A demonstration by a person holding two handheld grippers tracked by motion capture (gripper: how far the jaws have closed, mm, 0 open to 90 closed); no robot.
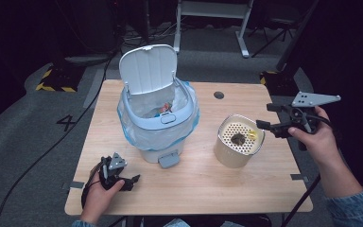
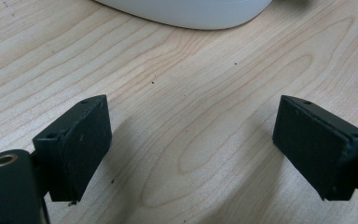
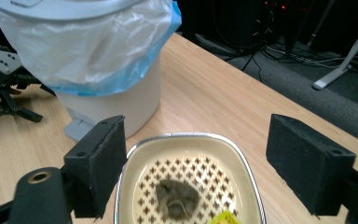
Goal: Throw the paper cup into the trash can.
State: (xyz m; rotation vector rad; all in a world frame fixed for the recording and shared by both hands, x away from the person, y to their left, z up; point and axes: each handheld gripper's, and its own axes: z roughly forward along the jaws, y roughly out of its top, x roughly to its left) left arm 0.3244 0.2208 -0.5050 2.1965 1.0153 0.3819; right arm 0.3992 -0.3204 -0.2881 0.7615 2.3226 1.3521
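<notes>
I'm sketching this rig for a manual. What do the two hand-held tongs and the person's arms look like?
Both tongs, the left gripper and the right gripper, are black, each topped by a grey three-cornered plate with small holes. Their jaws end in blocky black pads with screw holes. A black cable trails from the right one. The right arm wears a blue denim sleeve.

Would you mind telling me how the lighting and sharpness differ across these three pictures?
High view: the table is lit while the surrounding floor falls dark, and the image is soft. Left gripper view: wood grain is crisp, with soft shadows beside the black pads. Right gripper view: the strainer container and bin bag are fairly sharp, the background dim.
</notes>
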